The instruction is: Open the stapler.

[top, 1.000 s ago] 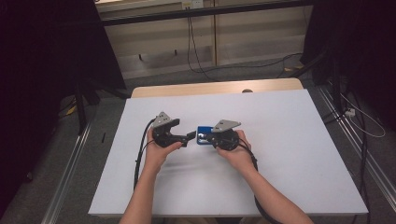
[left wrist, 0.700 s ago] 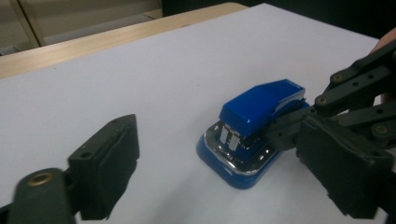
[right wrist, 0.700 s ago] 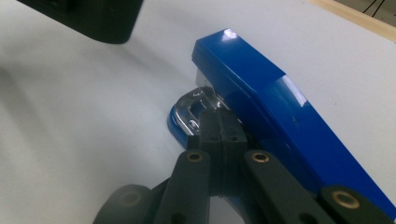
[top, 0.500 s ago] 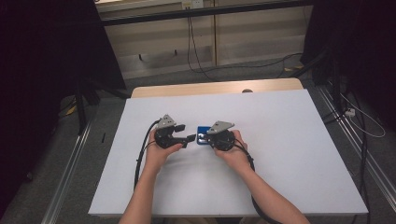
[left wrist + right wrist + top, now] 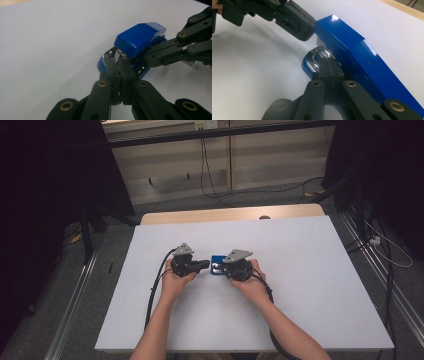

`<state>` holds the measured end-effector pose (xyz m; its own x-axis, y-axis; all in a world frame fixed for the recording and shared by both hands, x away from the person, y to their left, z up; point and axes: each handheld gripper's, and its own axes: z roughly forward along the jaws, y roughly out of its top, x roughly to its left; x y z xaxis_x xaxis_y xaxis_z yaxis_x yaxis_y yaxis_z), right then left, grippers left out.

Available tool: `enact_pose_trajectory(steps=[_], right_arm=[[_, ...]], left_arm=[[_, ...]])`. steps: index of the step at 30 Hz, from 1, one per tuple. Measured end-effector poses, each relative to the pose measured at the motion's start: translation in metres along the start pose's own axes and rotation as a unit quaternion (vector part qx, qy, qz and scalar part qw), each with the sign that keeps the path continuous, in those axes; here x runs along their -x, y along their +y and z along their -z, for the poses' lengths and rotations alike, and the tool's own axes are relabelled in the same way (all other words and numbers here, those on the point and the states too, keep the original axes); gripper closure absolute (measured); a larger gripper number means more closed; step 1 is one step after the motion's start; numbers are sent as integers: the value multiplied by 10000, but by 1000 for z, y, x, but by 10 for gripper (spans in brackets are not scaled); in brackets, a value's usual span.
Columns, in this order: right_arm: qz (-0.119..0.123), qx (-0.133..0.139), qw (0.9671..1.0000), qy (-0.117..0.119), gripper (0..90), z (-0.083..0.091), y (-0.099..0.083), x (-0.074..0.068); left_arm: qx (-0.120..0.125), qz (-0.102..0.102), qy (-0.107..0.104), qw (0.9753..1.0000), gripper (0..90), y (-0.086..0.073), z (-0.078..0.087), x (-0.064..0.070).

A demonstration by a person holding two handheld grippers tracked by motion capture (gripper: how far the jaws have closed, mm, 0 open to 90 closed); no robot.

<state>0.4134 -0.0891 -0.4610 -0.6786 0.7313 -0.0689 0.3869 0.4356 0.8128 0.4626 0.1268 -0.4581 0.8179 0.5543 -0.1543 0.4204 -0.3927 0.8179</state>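
Hand-held grippers: 2 | left (image 5: 119,62) clenched at stapler mouth | right (image 5: 329,65) clenched | blue stapler (image 5: 218,266): 1

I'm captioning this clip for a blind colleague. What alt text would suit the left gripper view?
A small blue stapler sits on a white table, its metal front end facing the camera. The left tool, jaws pressed together, meets the stapler's mouth from below, while the right tool reaches in from the right against the stapler's side.
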Motion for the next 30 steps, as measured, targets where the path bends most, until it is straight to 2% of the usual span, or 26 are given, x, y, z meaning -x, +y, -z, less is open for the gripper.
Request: enact_pose_trajectory(steps=[1,2,3,5,11,16,20,23,27,30], right_arm=[[-10,4,10000,-5,900,0,0,0],[-25,16,10000,-11,900,0,0,0],[-36,21,10000,-7,900,0,-1,0],[-49,41,10000,-2,900,0,-1,0],[-74,57,10000,-5,900,0,-2,0],[-117,83,9999,-12,900,0,-3,0],[-190,119,9997,-21,900,0,-3,0],[-329,142,9994,-22,900,0,-3,0],[-536,388,9978,-80,900,4,-2,0],[-539,453,9974,-136,900,3,0,0]], left_arm=[[30,19,-24,10000,888,0,-2,0],[1,-64,-2,10000,888,0,-2,0],[51,-5,4,10000,887,0,-4,1],[-24,-73,-22,10000,887,0,-5,0],[26,-80,-51,10000,890,2,-4,0],[190,-35,-137,9997,892,8,0,4],[334,-95,-135,9993,893,14,5,8],[387,-63,-158,9991,893,15,5,8],[436,-79,-157,9989,892,16,5,8],[492,-75,-166,9986,893,18,6,10]])
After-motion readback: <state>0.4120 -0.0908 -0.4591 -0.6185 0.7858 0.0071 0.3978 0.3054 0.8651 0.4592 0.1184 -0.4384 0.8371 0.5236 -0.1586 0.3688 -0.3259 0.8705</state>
